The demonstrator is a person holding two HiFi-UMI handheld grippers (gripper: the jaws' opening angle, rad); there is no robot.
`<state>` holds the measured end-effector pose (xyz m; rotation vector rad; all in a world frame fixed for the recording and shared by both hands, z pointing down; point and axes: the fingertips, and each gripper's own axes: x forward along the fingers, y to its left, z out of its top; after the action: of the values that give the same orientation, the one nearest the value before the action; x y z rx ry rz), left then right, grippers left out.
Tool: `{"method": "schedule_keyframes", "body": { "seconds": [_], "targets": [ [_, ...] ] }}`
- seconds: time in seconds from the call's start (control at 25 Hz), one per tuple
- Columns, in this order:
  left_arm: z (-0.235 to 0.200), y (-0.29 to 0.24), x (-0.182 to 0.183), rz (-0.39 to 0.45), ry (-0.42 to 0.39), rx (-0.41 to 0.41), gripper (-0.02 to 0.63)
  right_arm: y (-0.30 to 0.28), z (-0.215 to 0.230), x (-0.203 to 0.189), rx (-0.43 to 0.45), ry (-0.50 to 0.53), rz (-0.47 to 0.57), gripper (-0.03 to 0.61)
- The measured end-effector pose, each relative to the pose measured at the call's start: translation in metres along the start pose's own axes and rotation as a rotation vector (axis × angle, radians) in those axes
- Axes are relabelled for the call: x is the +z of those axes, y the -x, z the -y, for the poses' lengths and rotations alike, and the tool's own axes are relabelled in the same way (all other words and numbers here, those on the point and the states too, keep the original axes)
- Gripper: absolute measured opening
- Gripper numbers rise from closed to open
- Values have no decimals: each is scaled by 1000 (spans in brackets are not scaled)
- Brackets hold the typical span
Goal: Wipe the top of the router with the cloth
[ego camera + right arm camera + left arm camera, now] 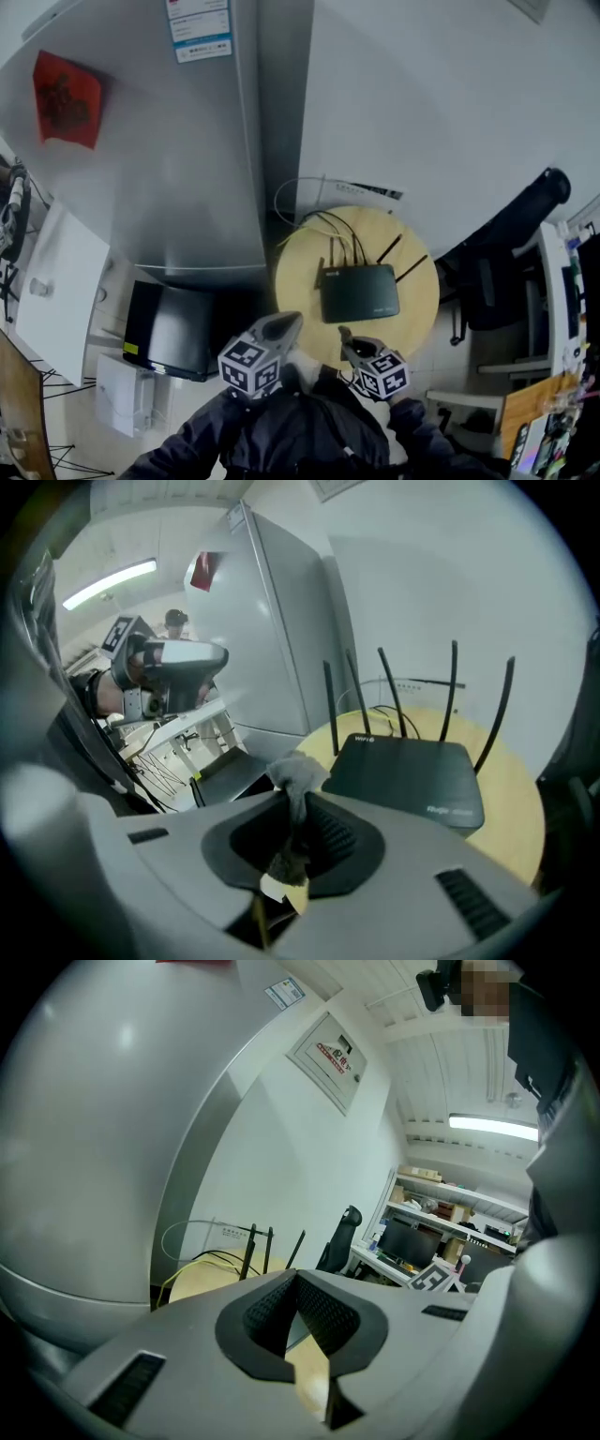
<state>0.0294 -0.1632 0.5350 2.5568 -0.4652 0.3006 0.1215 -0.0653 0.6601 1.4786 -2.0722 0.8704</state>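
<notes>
Here, both grippers hover just short of the router
The right gripper point(300, 803) is clamped on a grey cloth point(298, 776), with a crumpled tuft poking out past the jaw tips. The black router point(405, 772) lies flat on the round yellow table point(298, 274), antennas upright along its far side. The left gripper point(296, 1277) has its jaws together at the tips, with nothing in them
</notes>
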Motion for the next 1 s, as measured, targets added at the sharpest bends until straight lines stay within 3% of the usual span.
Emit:
{"method": "schedule_keyframes", "body": {
  "seconds": [0.2,0.56,1.0],
  "targets": [
    [16,-12,15,9,-34,-42,2,42,9,50,-10,27,111,71],
    [37,-25,77,80,-117,-68,2,111,13,151,-32,124,314,71],
    [57,-40,60,67,-76,-66,2,128,10,165,-46,117,388,69]
  ]
}}
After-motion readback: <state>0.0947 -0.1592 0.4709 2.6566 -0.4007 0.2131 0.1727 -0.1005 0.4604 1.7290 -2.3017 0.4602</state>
